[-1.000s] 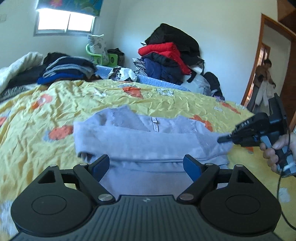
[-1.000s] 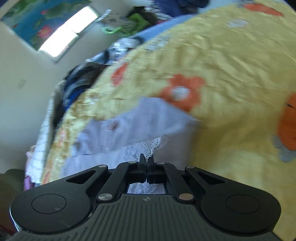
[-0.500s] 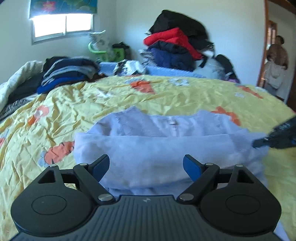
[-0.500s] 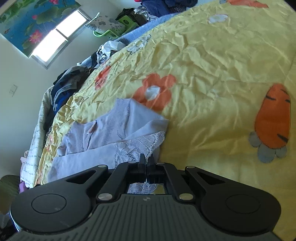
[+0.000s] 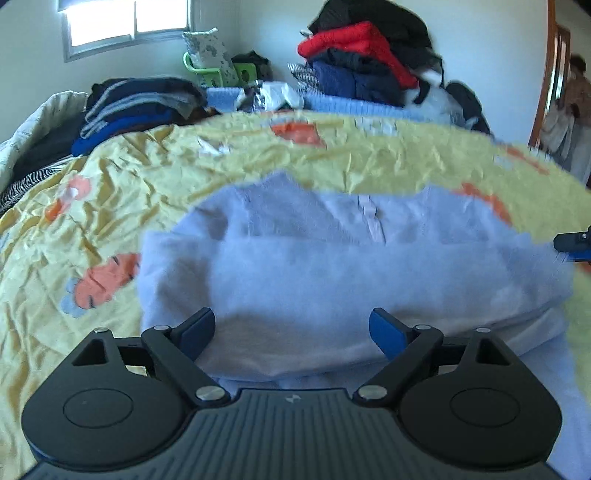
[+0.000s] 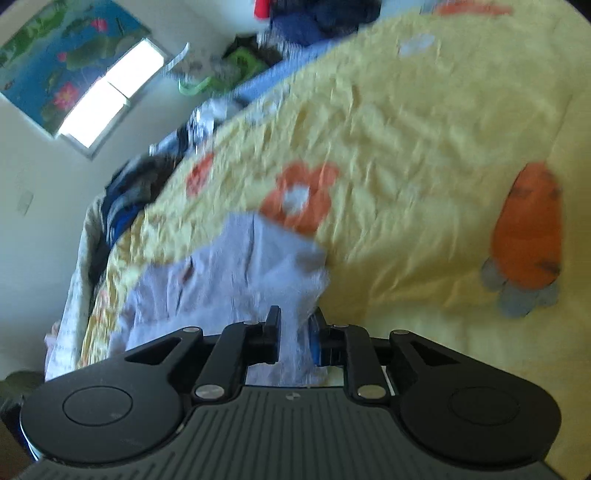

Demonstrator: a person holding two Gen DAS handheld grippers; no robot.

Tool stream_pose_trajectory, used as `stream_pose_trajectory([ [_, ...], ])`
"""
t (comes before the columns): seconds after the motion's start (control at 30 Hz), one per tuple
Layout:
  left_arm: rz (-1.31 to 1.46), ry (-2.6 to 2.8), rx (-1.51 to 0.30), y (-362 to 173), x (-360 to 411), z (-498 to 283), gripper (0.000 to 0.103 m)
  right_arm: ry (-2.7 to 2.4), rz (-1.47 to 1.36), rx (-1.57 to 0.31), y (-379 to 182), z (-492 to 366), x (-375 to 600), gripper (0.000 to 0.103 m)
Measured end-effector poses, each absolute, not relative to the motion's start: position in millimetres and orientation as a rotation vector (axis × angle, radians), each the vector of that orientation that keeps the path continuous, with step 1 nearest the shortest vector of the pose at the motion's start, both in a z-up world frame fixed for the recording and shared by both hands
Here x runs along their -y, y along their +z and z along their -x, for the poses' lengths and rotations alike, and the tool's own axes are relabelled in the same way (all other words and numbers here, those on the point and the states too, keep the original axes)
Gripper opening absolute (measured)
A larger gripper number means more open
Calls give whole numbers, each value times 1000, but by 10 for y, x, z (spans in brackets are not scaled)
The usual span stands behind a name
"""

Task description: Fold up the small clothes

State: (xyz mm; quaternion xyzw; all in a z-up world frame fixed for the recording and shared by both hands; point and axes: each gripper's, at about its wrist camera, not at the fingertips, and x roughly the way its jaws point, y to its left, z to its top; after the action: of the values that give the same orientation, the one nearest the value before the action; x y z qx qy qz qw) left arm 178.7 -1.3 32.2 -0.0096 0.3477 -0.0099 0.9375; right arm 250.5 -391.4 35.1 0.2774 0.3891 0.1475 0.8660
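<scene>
A yellow bedspread (image 5: 155, 192) carries the folded lilac garment (image 5: 332, 273) in its middle. The left gripper (image 5: 291, 326) hovers wide apart over it; the right gripper (image 6: 295, 332) is opening, cloth between its jaws.

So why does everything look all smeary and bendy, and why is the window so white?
Right wrist view: motion smears the yellow bedsheet and the lilac garment, while the right gripper itself stays sharp. Left wrist view: softer blur on the clothes pile; the window glares pure white, and the fisheye lens bows the bed's far edge and the door frame.
</scene>
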Motion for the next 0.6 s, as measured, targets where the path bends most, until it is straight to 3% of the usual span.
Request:
stream_pose_trajectory([
  [0.1,23,-19,-656,480,21,-1783,92,333,-504,-741,540,-2459,3747,22],
  [0.23,-29,27,-692,388,85,-2010,92,441,-426,-798,504,-2568,3285,29],
  [0.43,-44,48,-742,146,52,-2128,92,450,-338,-876,243,-2651,2887,31],
  [0.6,-23,33,-750,90,11,-2153,95,459,-355,-889,176,-2690,2904,27],
])
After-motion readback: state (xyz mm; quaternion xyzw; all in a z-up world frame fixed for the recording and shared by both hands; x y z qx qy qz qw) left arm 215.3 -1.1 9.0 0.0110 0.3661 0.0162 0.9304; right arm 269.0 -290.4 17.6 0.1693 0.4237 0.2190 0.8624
